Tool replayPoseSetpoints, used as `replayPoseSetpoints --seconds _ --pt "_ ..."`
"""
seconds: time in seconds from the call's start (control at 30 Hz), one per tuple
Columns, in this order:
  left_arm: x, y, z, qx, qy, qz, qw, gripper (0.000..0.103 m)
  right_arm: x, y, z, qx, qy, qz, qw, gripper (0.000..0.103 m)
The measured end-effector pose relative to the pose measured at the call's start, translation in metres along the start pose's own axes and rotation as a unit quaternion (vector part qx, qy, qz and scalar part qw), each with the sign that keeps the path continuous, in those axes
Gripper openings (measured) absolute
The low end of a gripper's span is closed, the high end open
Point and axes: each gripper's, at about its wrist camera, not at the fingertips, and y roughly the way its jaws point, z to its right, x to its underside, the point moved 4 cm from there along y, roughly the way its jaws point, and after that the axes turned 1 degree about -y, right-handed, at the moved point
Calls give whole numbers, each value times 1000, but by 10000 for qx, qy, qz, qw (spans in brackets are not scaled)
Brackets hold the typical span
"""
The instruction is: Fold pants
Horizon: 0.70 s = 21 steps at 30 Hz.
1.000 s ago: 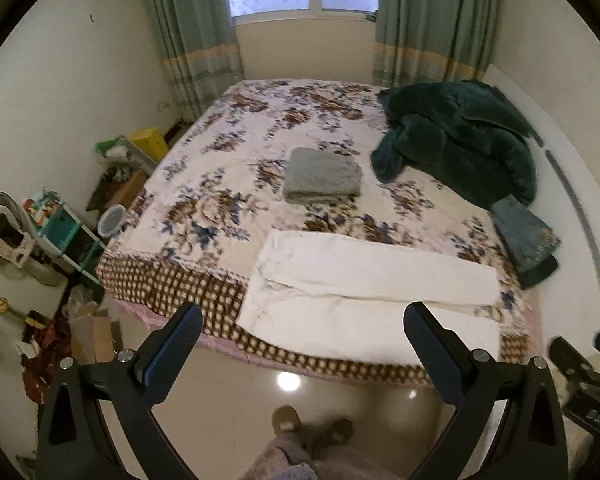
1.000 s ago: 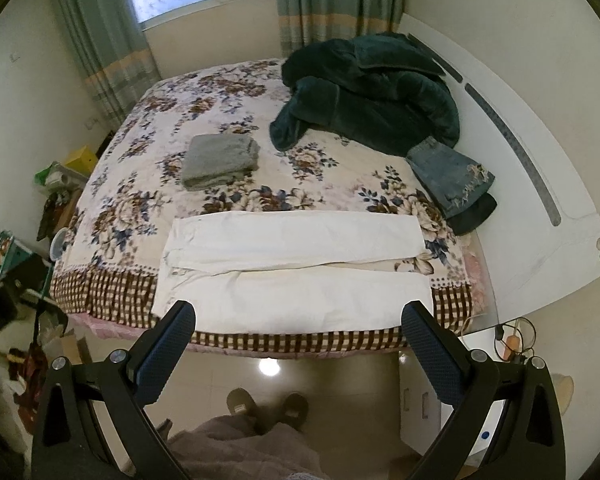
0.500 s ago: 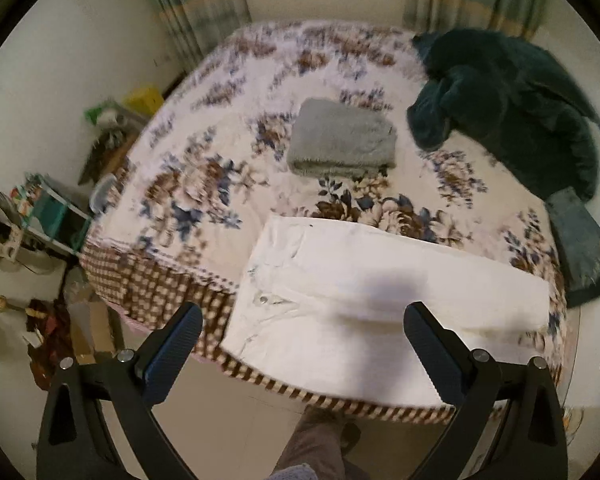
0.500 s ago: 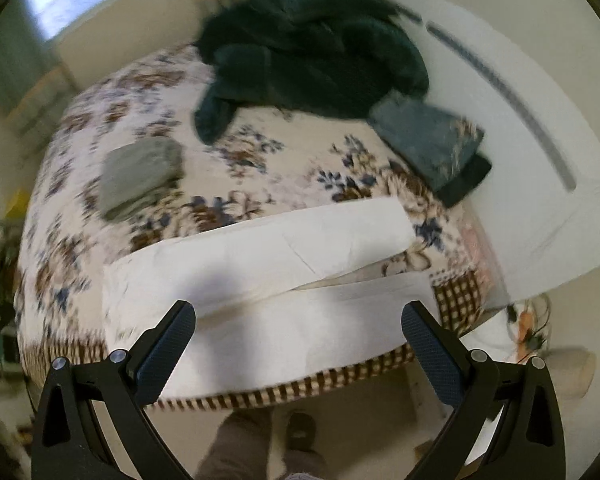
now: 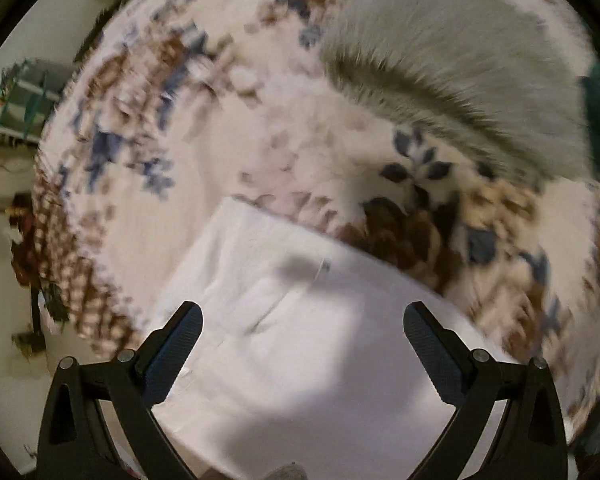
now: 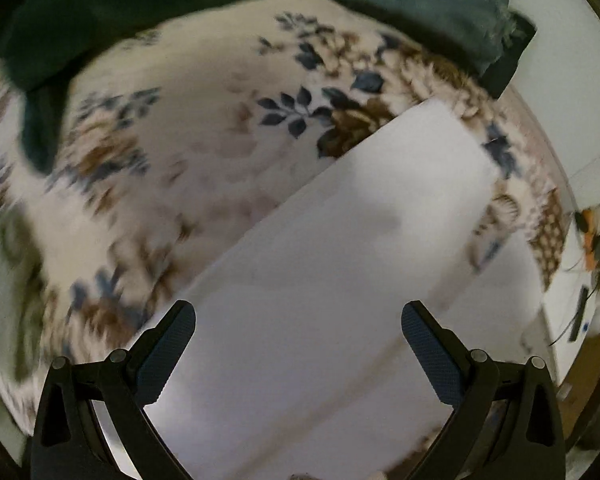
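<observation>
**Both grippers lowered close over the white pants**

Since the earlier frames, both grippers have been brought down from a high view of the bed to just above the white pants (image 5: 300,344). The left gripper (image 5: 302,320) is held wide apart over the waist end, nothing between its fingers. The right gripper (image 6: 298,320) is likewise spread over the legs. The pants are laid flat on the floral bedspread (image 5: 148,128), near a folded grey garment (image 5: 460,72).

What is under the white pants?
The white pants lie on the flowery bedspread, which shows all around them. The part of the bedspread right beneath them is covered, so I cannot see it.
</observation>
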Motion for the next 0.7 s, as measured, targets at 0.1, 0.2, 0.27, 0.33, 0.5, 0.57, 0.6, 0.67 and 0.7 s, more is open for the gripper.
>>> replayPoseSetpoints --seconds 0.1,0.2,0.27,0.33,0.5,0.57,0.6,0.67,0.7 --pt "-15 46 15 -120 -214 -405 9989 103 -23 51 -9 257 298 -89 9992 103" --pt "-21 77 18 -82 -587 -812 9949 103 -34 84 -9 421 498 -207 9977 103" --pt "-19 91 16 -7 -874 -1047 9907 103 -36 103 -11 574 528 -322 9964 103" --pt "-15 91 12 149 -1068 -1076 9883 103 -36 115 -11 597 559 -414 9958 103" --pt "-7 62 4 572 -1022 -569 9915 55 -31 134 1 548 703 -688 9936 81" --pt "-4 44 0 899 -946 -316 9909 18 -27 139 9 360 810 -824 9927 58" --pt "-2 39 -3 1007 -910 -291 9903 17 -24 141 13 247 866 -868 9921 36" --pt "4 23 -9 1333 -769 -147 9880 12 -18 140 18 -68 913 -893 9918 9" --pt "7 17 -13 1441 -705 -70 9870 12 -14 136 20 -103 893 -836 9924 7"
